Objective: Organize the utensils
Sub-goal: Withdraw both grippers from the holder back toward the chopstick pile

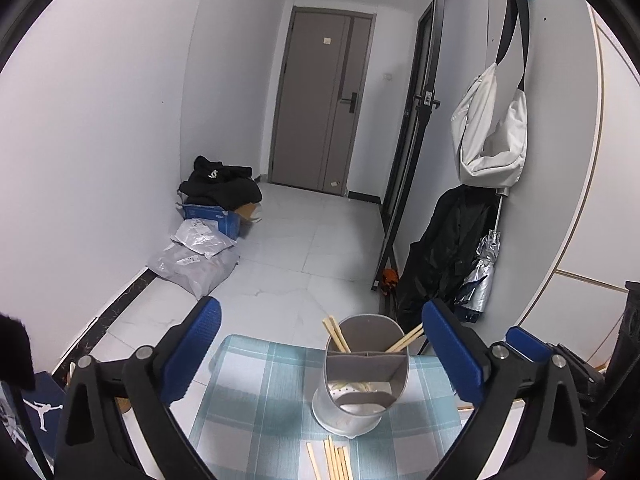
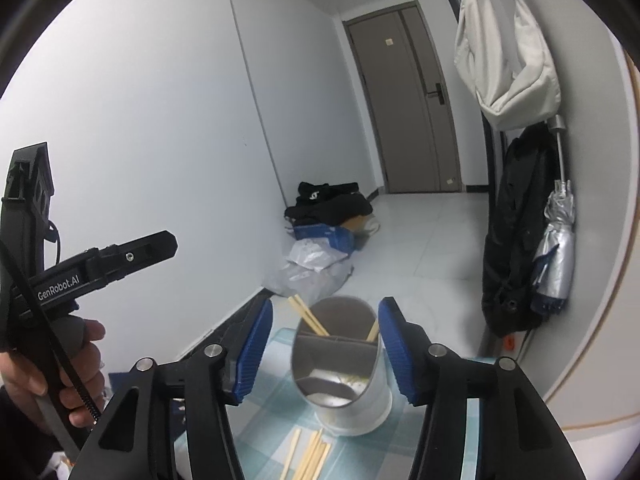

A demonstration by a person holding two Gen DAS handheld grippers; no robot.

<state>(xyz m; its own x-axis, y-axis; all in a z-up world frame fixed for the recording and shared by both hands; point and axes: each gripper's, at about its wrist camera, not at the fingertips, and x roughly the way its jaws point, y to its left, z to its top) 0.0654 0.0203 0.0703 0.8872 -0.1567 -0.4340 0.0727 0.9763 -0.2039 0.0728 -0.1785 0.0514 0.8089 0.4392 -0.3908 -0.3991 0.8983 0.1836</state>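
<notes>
A grey divided utensil holder stands on a blue plaid cloth. Wooden chopsticks lean in its far compartments. Several loose chopsticks lie on the cloth in front of it. My left gripper is wide open above the near side of the holder, its blue pads clear of it. My right gripper is open too, its pads on either side of the holder's rim with nothing pinched. A hand holds the left gripper's handle.
Beyond the cloth's far edge is a tiled floor with grey parcel bags and a box under black clothes. At the right wall hang a white bag, a black coat and a folded umbrella. A door closes the hallway.
</notes>
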